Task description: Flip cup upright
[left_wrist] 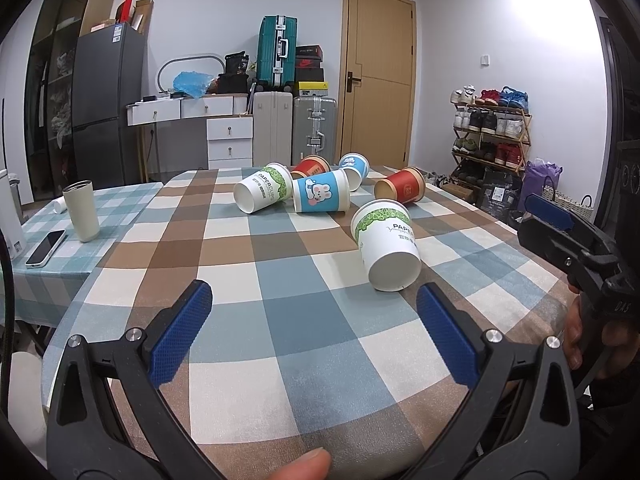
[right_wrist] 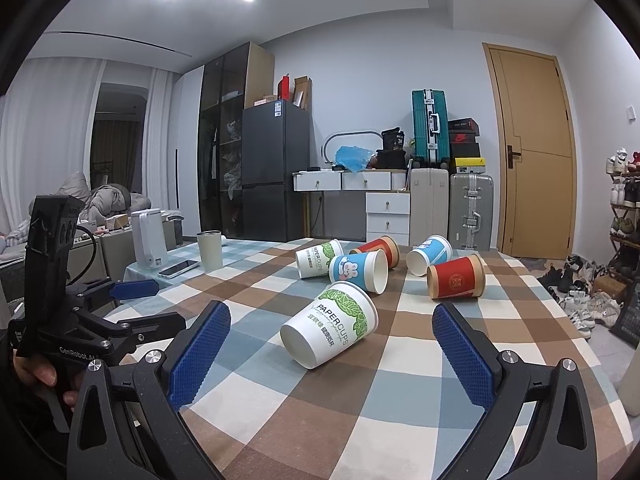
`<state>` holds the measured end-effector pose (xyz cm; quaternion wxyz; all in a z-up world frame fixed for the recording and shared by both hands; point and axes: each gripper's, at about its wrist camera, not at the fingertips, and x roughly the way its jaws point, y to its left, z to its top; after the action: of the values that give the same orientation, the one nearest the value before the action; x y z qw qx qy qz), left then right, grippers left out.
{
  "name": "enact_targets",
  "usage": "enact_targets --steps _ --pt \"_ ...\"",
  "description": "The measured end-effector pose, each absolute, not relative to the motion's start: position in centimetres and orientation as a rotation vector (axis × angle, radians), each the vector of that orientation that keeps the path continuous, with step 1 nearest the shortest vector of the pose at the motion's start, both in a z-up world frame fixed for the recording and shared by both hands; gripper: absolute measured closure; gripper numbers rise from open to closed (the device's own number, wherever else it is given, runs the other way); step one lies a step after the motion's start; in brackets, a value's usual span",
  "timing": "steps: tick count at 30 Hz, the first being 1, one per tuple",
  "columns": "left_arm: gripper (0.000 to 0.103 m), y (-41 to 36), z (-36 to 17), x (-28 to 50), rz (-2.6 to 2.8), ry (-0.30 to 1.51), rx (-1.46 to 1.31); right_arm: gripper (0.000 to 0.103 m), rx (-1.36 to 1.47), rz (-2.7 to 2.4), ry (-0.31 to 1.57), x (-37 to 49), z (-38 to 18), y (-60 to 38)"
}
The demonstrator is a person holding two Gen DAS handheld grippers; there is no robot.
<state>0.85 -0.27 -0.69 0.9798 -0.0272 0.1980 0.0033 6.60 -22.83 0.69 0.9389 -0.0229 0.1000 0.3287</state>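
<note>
- Looking along the left gripper (left_wrist: 314, 330): its jaws stand wide and empty above the bench (left_wrist: 280, 320), with the nearest white paper cup (left_wrist: 386, 246) lying on its side at one o'clock, base towards the camera, probably the pick. Six tipped cups in all: two white, two blue, two red.
- Looking along the right gripper (right_wrist: 332, 354): also wide and empty, with that white cup (right_wrist: 330, 326) at twelve o'clock, squarely between the fingers, seemingly lined up for grasping.

"PAPERCUPS" on white cup (right_wrist: 330, 326); "GenRobot.AI" on left gripper (right_wrist: 134, 289)
</note>
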Motion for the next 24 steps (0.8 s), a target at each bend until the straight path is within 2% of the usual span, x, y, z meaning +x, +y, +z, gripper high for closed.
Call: enact_targets --steps 24 --pt "0.001 -0.27 -0.69 0.82 0.006 0.398 -0.056 0.000 -0.047 0.669 0.205 6.69 0.57 -22.71"
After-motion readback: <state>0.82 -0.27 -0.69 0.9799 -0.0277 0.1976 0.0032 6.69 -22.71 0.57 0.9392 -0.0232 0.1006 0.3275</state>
